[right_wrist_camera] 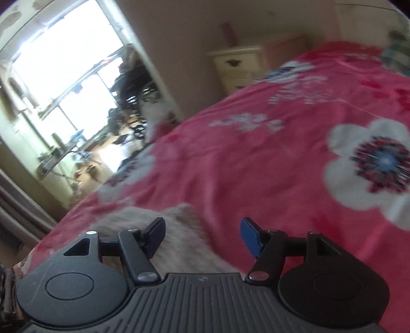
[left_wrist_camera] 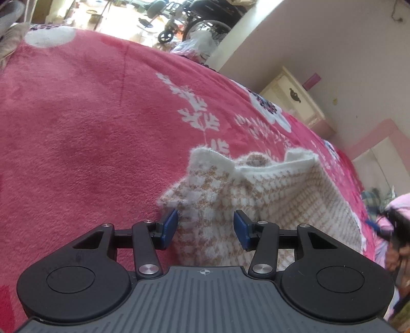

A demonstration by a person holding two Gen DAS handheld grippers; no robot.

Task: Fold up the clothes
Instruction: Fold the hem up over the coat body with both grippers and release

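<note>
Cream-and-tan checked knitwear [left_wrist_camera: 230, 202], a fuzzy garment with white ribbed edging, lies partly folded on a bed covered by a pink fleece blanket [left_wrist_camera: 77, 123] printed with white fern sprigs and large white flowers. Seen from the left wrist, the left tool [left_wrist_camera: 206, 226] hovers just over the near edge of the garment, its two blue-padded fingers [left_wrist_camera: 170, 224] spread apart with checked fabric visible between them and nothing pinched. One layer of the knit is turned back, showing a plain white hem along its upper fold.

From the right wrist the picture is motion-blurred. The right tool [right_wrist_camera: 202, 237] is likewise released, its blue pads wide apart above a pale fuzzy patch of the same garment [right_wrist_camera: 176, 230] at the bed's near edge; whether it touches the cloth cannot be told. A big white flower with a dark red and blue centre [right_wrist_camera: 379, 164] marks the blanket to its right.

At the far right of the left view, a hand in a pink sleeve [left_wrist_camera: 394, 220] is partly visible. Beyond the bed stand a cream bedside cabinet [left_wrist_camera: 294, 100] with a dark metal handle, a beige wall and a bright doorway with a wheelchair [left_wrist_camera: 205, 23] outside. No brand names, labels or legible writing show on the garment, blanket or tools; only a small crosshair mark [left_wrist_camera: 206, 272] sits on the left tool's ribbed grey body.
</note>
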